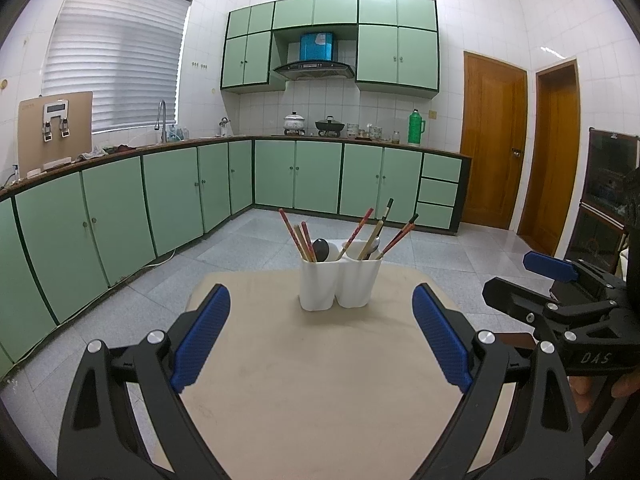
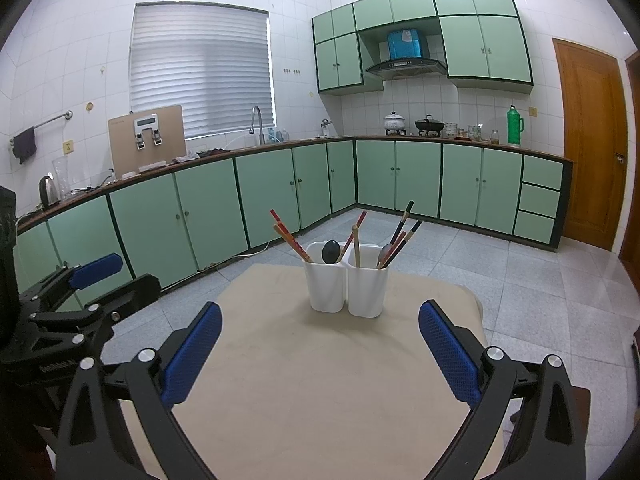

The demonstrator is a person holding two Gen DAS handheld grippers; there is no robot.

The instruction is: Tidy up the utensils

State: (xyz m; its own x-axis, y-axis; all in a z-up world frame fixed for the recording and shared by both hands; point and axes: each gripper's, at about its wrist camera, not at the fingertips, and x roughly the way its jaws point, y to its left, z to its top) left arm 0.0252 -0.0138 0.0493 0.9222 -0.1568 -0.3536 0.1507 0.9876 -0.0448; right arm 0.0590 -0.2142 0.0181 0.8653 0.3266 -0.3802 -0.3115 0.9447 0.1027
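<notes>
A white two-compartment utensil holder (image 1: 340,282) (image 2: 347,288) stands upright near the far edge of a beige table (image 1: 312,380) (image 2: 320,380). Its left cup holds red chopsticks (image 1: 294,236) (image 2: 289,237) and a dark spoon (image 1: 321,249) (image 2: 331,252). Its right cup holds more chopsticks (image 1: 400,236) (image 2: 404,232) and a spoon (image 2: 385,253). My left gripper (image 1: 320,320) hovers open in front of the holder, holding nothing. My right gripper (image 2: 320,332) is open too and equally short of it.
The right gripper (image 1: 560,300) appears at the right of the left wrist view, the left gripper (image 2: 80,304) at the left of the right wrist view. Green cabinets (image 1: 180,200) line the walls beyond a grey tiled floor (image 1: 460,256). Wooden doors (image 1: 494,140) stand at right.
</notes>
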